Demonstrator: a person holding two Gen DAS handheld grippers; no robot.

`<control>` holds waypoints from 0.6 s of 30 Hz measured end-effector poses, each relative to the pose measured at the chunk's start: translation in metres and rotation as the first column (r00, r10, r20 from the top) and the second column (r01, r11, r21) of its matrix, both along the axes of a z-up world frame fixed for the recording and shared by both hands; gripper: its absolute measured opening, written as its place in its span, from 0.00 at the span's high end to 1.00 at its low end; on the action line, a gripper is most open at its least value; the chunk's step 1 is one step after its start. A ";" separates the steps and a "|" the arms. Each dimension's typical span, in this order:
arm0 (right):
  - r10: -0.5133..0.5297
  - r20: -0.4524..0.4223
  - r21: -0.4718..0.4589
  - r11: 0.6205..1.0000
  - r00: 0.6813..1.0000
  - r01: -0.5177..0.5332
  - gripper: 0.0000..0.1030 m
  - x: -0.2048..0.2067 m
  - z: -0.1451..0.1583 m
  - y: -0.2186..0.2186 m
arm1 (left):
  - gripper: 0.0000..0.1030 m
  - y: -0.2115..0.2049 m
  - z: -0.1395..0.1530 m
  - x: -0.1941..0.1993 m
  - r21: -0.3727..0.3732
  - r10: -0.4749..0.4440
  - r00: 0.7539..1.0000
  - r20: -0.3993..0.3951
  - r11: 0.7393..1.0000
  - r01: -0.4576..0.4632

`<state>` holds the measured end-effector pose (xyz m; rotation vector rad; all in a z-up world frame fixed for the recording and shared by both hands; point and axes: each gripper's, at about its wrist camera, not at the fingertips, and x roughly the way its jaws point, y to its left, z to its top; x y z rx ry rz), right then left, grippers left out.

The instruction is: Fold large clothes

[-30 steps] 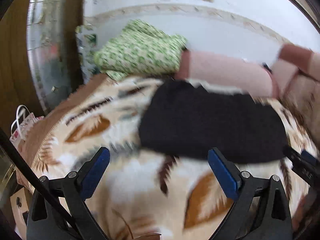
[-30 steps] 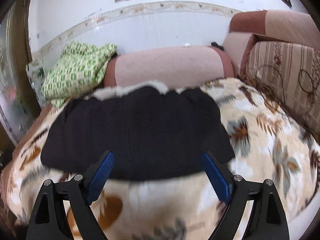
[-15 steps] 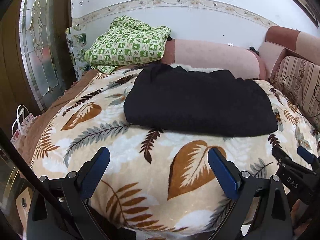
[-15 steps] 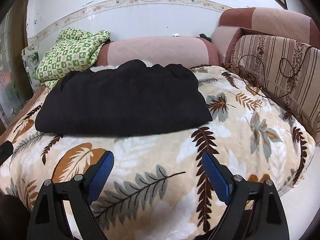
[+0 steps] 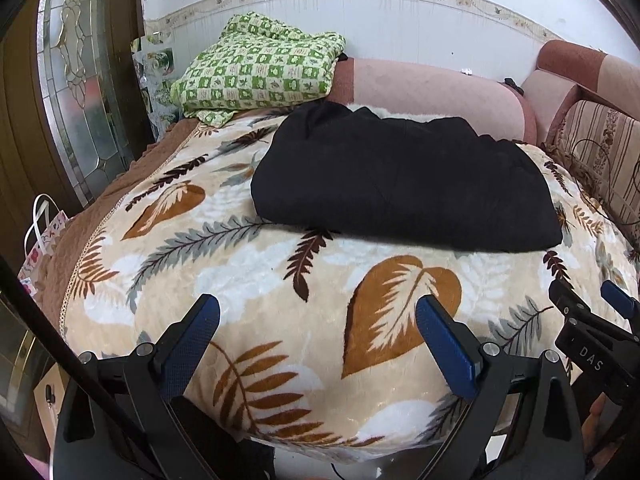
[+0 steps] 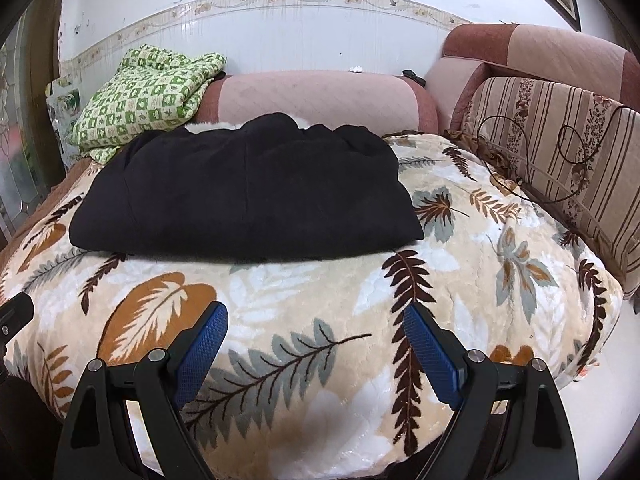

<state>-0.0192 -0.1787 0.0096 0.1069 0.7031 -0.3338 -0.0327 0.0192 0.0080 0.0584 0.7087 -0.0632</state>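
A black garment [image 5: 404, 184] lies folded into a flat rectangle on a leaf-patterned blanket [image 5: 256, 280]; it also shows in the right wrist view [image 6: 248, 196]. My left gripper [image 5: 318, 336] is open and empty, held back over the blanket's near edge, well short of the garment. My right gripper [image 6: 316, 340] is open and empty, also back from the garment. The right gripper's fingertips [image 5: 618, 304] show at the right edge of the left wrist view.
A green checked quilt [image 5: 260, 72] is piled at the back left on a pink bolster [image 6: 320, 96]. A striped cushion [image 6: 560, 140] lines the right side. A glass door [image 5: 80, 80] and a paper bag [image 5: 40, 240] stand at the left.
Both grippers have pulled back from the black garment toward the near edge of the bed, open throughout. The garment stays folded on the blanket.
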 end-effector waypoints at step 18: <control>0.009 -0.039 -0.054 0.998 0.999 -0.011 0.11 0.009 -0.011 0.007 | 0.05 -0.009 -0.019 0.012 0.003 -0.029 0.997 -0.066 1.000 0.029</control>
